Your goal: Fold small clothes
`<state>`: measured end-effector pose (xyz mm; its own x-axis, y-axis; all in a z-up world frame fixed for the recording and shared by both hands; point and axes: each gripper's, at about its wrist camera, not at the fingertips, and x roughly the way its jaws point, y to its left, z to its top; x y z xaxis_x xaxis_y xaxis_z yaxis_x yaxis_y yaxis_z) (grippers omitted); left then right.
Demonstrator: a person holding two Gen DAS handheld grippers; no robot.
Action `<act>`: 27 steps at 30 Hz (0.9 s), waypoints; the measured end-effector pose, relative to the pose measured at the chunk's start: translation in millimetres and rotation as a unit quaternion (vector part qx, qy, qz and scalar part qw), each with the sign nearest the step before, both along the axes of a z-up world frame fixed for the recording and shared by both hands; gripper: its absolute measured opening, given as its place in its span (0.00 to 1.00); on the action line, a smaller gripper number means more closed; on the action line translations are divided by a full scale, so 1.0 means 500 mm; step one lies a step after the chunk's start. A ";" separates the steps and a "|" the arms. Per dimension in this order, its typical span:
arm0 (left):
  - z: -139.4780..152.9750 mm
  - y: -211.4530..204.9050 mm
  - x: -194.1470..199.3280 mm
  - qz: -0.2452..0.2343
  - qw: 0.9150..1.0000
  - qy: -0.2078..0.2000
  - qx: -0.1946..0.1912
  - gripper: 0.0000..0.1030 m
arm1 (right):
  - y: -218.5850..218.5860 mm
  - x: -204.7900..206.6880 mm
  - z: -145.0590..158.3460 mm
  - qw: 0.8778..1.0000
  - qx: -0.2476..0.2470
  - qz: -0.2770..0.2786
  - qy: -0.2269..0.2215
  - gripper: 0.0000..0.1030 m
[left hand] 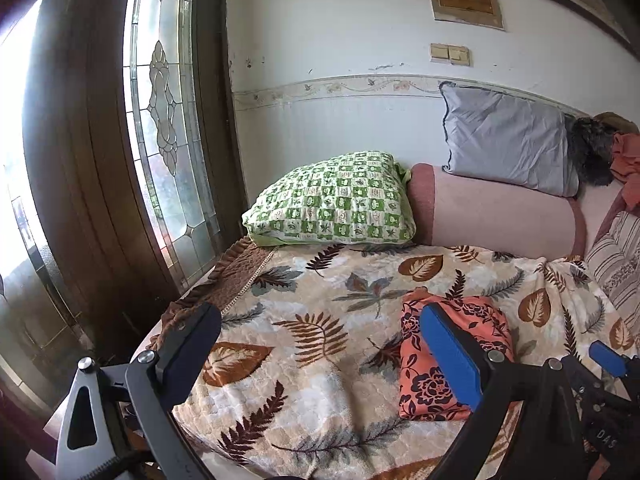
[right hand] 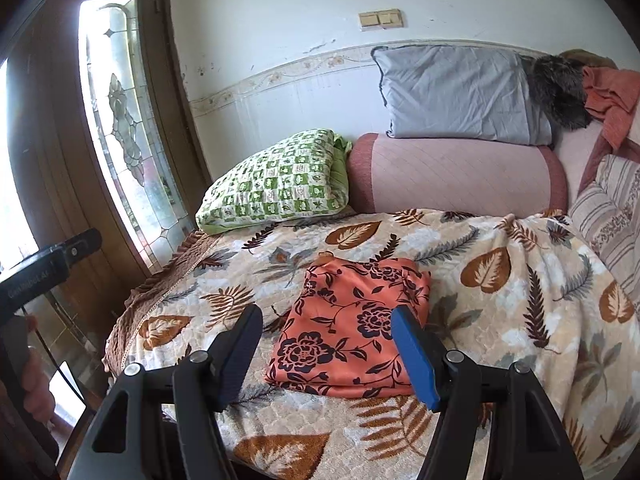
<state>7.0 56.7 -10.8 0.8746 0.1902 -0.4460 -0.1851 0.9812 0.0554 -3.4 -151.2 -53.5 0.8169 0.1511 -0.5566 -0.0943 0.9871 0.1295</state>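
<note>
A folded orange cloth with a dark flower print point(right hand: 352, 328) lies flat on the leaf-patterned blanket point(right hand: 500, 300). It also shows in the left wrist view point(left hand: 432, 376), partly behind my blue finger pad. My right gripper point(right hand: 326, 354) is open and empty, hovering over the near edge of the cloth. My left gripper point(left hand: 320, 356) is open and empty, over the blanket to the left of the cloth. The right gripper shows at the lower right of the left wrist view point(left hand: 608, 356).
A green checked pillow point(right hand: 276, 184), a pink bolster point(right hand: 456, 176) and a grey pillow point(right hand: 460, 96) lie at the back by the wall. Orange and dark clothes point(right hand: 600, 92) are heaped at the far right. A wooden door with glass point(right hand: 120, 128) stands left of the bed edge.
</note>
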 end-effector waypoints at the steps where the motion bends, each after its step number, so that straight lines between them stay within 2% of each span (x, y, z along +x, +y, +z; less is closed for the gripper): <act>1: 0.001 -0.001 -0.001 0.002 1.000 -0.002 0.002 0.97 | 0.002 0.000 -0.001 1.000 -0.001 0.001 0.001 0.68; 14: 0.021 -0.017 -0.005 -0.011 1.000 -0.008 0.002 0.97 | 0.016 0.010 -0.023 1.000 -0.012 0.011 0.020 0.68; 27: 0.023 -0.049 -0.003 -0.029 1.000 -0.004 0.006 0.97 | 0.006 -0.012 -0.010 0.999 -0.044 -0.004 -0.007 0.68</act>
<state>5.5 32.4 0.5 0.8879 0.1438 -0.4370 -0.1278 0.9896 0.0661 -9.4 -148.0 -58.4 0.8254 0.0957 -0.5563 -0.0883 0.9953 0.0403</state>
